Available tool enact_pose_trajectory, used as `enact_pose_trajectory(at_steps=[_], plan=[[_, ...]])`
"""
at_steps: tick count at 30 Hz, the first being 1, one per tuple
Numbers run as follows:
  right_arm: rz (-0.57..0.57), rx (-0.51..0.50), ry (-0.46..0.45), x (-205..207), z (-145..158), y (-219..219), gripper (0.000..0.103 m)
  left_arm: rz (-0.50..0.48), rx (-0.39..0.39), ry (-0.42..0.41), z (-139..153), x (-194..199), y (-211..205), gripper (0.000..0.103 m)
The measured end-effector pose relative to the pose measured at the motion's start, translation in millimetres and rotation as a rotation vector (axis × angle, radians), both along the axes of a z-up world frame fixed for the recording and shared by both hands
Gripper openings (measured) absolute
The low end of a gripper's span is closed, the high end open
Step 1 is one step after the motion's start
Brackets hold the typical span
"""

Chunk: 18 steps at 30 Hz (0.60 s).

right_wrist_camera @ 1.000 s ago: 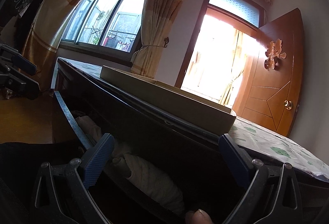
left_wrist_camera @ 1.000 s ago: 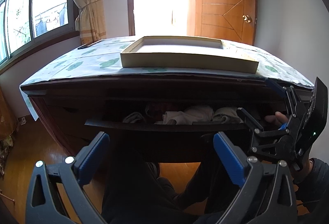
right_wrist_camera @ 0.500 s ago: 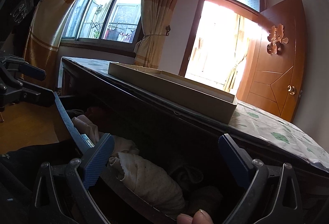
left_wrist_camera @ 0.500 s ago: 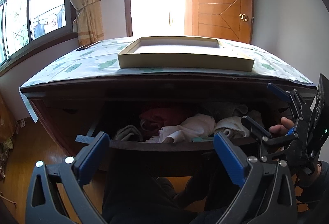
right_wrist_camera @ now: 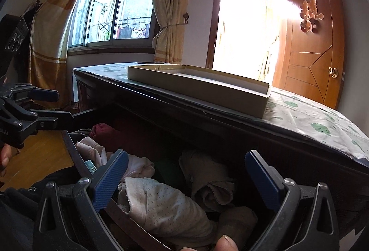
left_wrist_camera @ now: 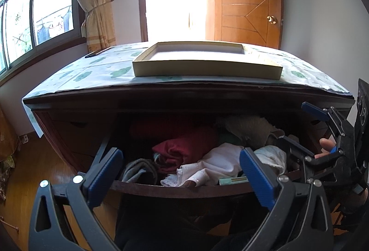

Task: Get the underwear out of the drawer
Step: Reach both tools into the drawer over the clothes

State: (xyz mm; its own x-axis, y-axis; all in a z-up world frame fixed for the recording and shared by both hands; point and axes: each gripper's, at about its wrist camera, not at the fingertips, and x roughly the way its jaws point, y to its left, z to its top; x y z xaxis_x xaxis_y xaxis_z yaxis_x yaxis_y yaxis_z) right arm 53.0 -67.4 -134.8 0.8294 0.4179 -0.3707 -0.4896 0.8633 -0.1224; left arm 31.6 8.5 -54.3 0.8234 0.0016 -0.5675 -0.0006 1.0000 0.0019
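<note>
The dark wooden drawer (left_wrist_camera: pixel 180 189) stands pulled out below the table top. It holds a red garment (left_wrist_camera: pixel 184 147), a white lacy piece of underwear (left_wrist_camera: pixel 216 164), a grey piece (left_wrist_camera: pixel 138 170) and a beige piece (left_wrist_camera: pixel 249 128). My left gripper (left_wrist_camera: pixel 182 172) is open just in front of the drawer's front board, with nothing between its fingers. My right gripper (right_wrist_camera: pixel 186 178) is open over the drawer's right end, above dotted white underwear (right_wrist_camera: pixel 161 204) and a rolled beige piece (right_wrist_camera: pixel 214 181). From the left wrist view the right gripper (left_wrist_camera: pixel 299 126) is at the drawer's right side.
A shallow cardboard box lid (left_wrist_camera: pixel 207 66) lies on the table's patterned cloth (left_wrist_camera: pixel 92 71). Behind are a window, a tied curtain and a wooden door (left_wrist_camera: pixel 249 8). A person's dark trouser legs are under the drawer, and a thumb (right_wrist_camera: pixel 226 244) shows at the bottom edge.
The drawer has slid out much further toward me, exposing the clothes inside. Both grippers have stayed open and now look down into it from higher up.
</note>
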Motion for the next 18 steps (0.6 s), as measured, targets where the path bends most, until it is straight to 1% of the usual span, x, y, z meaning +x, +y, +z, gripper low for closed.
enact_pose_trajectory(at_steps=[10, 18], plan=[[-0.007, 0.032, 0.121, -1.3, 2.2, -5.0, 0.102, -0.005, -0.005, -0.006, 4.0, -4.9, 1.8, 0.103], [-0.006, 0.015, 0.171, -7.2, 3.9, -3.3, 0.102, -0.010, -0.006, -0.005, 4.1, -6.2, 0.9, 0.103]])
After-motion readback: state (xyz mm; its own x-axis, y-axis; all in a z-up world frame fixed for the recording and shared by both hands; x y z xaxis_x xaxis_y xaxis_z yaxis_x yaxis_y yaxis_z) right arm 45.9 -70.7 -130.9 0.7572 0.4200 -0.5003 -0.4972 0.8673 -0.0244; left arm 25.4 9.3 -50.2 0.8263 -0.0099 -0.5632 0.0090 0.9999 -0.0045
